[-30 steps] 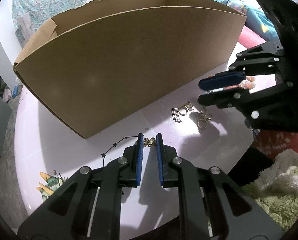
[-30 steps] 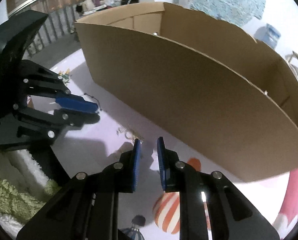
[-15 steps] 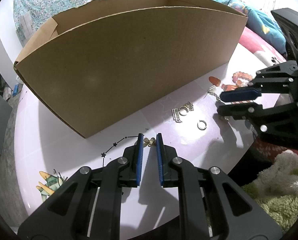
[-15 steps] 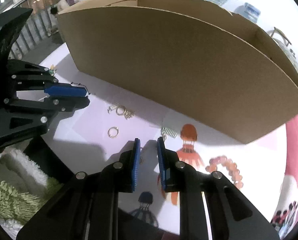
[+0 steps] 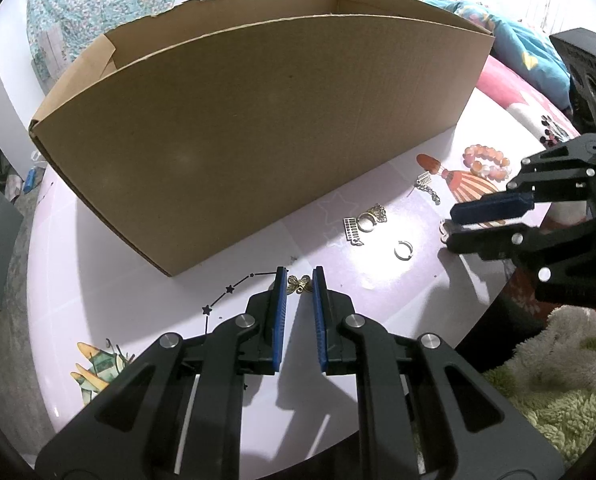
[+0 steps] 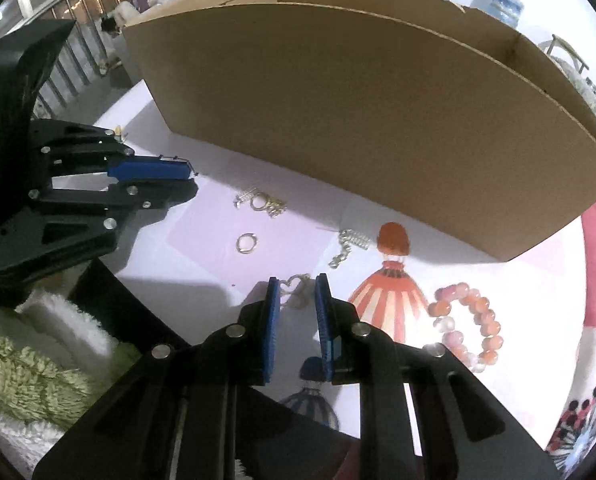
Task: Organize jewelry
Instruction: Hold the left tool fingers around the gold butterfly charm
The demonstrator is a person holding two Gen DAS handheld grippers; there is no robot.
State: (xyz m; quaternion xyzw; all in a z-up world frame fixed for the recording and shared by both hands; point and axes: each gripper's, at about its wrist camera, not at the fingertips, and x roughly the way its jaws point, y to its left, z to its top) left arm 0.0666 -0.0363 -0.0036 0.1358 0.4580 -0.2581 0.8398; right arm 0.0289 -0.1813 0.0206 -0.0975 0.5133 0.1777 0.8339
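- Two grippers hover low over the table, each with a small piece at its tips.
- Left gripper: jaws narrow, a gold butterfly charm sits between the tips; cannot tell if the pads press it or only flank it.
- Charm's wings run across the gap, pad to pad, so a straight close looks enough.
- Right gripper: jaws narrow, a silver heart ring lies right at the tips, partly past them; contact unclear.
- Farther out, between the two grippers: a plain ring, loose on the table, about level with both.
- Beyond that, a gold and silver cluster, then a short chain, long axis slanting toward the box.
- Bead bracelet lies to the right gripper's outer side, so that hand is nearer.
- Cardboard box stands farthest back, open top, likely the drop spot.
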